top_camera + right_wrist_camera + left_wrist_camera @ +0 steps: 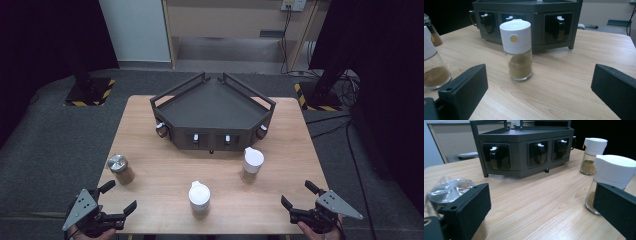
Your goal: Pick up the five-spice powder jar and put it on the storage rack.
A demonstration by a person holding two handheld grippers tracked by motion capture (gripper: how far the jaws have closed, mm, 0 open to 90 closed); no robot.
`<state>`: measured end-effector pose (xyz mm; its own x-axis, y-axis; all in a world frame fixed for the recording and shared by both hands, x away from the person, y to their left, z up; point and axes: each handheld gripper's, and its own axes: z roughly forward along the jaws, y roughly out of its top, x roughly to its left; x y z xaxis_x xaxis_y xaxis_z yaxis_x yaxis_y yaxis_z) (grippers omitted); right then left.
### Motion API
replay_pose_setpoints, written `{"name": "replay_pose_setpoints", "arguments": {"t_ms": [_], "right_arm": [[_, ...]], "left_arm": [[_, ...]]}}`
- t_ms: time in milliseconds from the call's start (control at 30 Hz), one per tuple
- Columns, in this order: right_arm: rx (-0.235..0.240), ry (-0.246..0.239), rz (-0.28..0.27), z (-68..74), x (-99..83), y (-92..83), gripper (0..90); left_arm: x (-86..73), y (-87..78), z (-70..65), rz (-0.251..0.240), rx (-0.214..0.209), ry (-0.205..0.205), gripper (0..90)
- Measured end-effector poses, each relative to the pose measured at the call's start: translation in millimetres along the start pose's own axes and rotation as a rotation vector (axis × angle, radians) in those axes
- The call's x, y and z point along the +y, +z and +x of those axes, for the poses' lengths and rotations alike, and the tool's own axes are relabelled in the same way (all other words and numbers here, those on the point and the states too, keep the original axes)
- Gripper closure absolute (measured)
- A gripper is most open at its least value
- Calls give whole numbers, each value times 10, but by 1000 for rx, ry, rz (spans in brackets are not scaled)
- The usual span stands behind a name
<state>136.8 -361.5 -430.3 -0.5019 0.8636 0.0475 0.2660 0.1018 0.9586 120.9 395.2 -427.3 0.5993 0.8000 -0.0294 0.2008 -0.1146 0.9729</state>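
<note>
Item: three spice jars on a wooden table (165, 175), in front of a dark corner rack (212, 112).
Left gripper (116, 199) and right gripper (296, 196) wide open, empty, at the near edge. Steel-lidded jar (120, 169) near left, white-capped jar (199, 199) near centre, second white-capped jar (252, 164) to the right; all upright, long axis vertical. Risk: tall narrow jars likely to tip if a jaw clips the cap.

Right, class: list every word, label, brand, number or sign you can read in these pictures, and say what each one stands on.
None: no readable text on anything.
White-capped jar: a plain tan dot on its cap, no writing.
Second white-capped jar: no label.
Silver-lidded jar: no label.
Dark rack: no markings to read.
Yellow-and-black stripes on the floor stand base: hazard marking, no words.
</note>
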Motion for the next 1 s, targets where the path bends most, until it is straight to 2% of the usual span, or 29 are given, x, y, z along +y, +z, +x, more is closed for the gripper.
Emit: {"name": "replay_pose_setpoints", "arguments": {"t_ms": [300, 600, 833, 1000], "right_arm": [[-1, 2, -1, -5, -2, 3, 11], [-1, 4, 2, -8, 0, 6, 15], [1, 6, 1, -12, -2, 6, 18], [-1, 6, 1, -12, -2, 6, 19]], "left_arm": [[132, -123, 134, 15, 2, 2, 8], [213, -235, 426, 2, 15, -38, 10], [237, -229, 573, 26, 44, -49, 13], [179, -137, 696, 58, 71, -66, 16]]}}
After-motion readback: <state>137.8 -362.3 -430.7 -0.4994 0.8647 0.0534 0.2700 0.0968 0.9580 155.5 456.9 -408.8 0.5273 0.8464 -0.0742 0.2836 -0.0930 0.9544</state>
